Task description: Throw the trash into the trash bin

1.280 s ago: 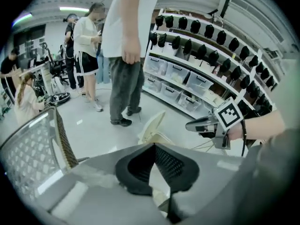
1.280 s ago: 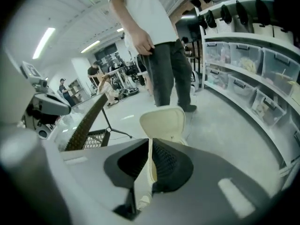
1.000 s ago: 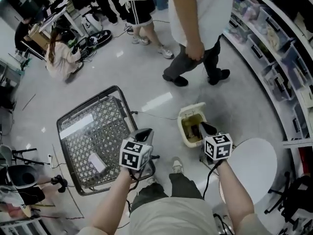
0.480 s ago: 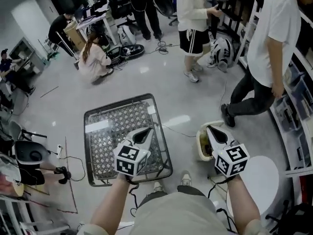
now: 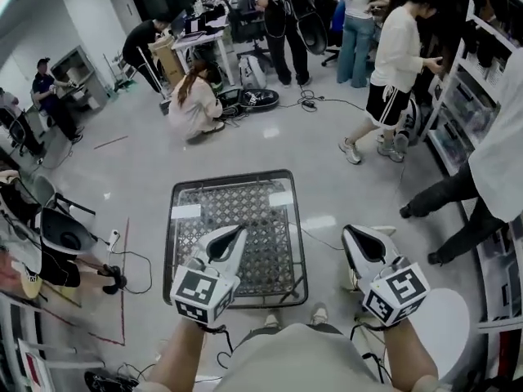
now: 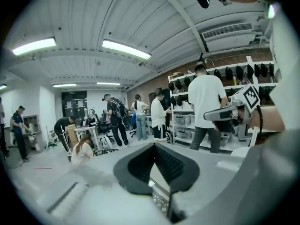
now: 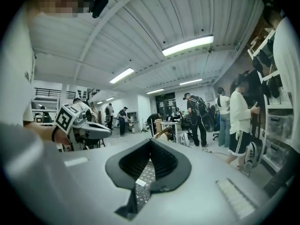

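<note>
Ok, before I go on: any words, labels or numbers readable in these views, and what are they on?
No text can be read in any view.
Cube on the left gripper: square marker pattern, no letters.
Cube on the right gripper: the same.
White labels on the wire mesh basket: too small to read.
Shelf bins: any print is blurred.

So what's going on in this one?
A person holds tongs in each hand in a busy workshop. The left tongs hang over the near part of a metal mesh table, and the right tongs are just off its right side. Both are shut and carry no trash. Other people stand or crouch further off, not involved.
</note>
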{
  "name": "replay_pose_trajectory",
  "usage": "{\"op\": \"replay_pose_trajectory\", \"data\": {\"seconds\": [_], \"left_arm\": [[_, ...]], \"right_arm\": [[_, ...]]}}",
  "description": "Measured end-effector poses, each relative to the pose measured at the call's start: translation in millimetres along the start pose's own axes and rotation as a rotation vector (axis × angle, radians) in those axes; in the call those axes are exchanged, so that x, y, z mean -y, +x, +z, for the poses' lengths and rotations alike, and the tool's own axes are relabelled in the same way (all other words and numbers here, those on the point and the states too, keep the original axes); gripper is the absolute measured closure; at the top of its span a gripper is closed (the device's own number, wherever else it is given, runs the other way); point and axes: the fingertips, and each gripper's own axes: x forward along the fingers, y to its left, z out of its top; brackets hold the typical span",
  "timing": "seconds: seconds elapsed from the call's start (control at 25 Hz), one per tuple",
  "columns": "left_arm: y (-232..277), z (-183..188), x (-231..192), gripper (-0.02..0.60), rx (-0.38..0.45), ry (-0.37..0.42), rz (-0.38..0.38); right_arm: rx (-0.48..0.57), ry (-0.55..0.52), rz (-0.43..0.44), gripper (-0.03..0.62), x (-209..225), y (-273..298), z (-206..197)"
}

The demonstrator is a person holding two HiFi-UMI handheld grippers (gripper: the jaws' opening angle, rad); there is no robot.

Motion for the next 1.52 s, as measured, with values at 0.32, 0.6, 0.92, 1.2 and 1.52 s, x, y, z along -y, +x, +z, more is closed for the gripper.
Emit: {"op": "replay_pose_trajectory", "data": {"seconds": [0.32, 0.6, 0.92, 1.2, 1.52], "left_arm": [[-35.0, 9.6, -31.5, 0.578, 0.042, 0.018, 0.084], [-41.2, 24.5, -59.7, 0.578, 0.076, 0.046, 0.155], [-52.8, 17.8, -88.0, 0.579, 0.056, 0.004, 0.228], [-72.3, -23.2, -126.2, 0.580, 0.001, -0.098, 0.305], [-93.2, -96.6, -169.9, 0.578, -0.100, -0.178, 0.395]], "right_arm": [[0.070, -0.013, 0.025, 0.591, -27.7, 21.2, 27.2], [0.127, -0.018, -0.013, 0.590, -18.0, 32.6, 53.2], [0.101, 0.006, 0.047, 0.450, -36.2, 60.8, 57.9], [-0.025, 0.048, 0.209, 0.363, -91.5, 139.5, 16.2], [-0.232, 0.019, 0.353, 0.321, -171.3, 219.8, -81.3]]}}
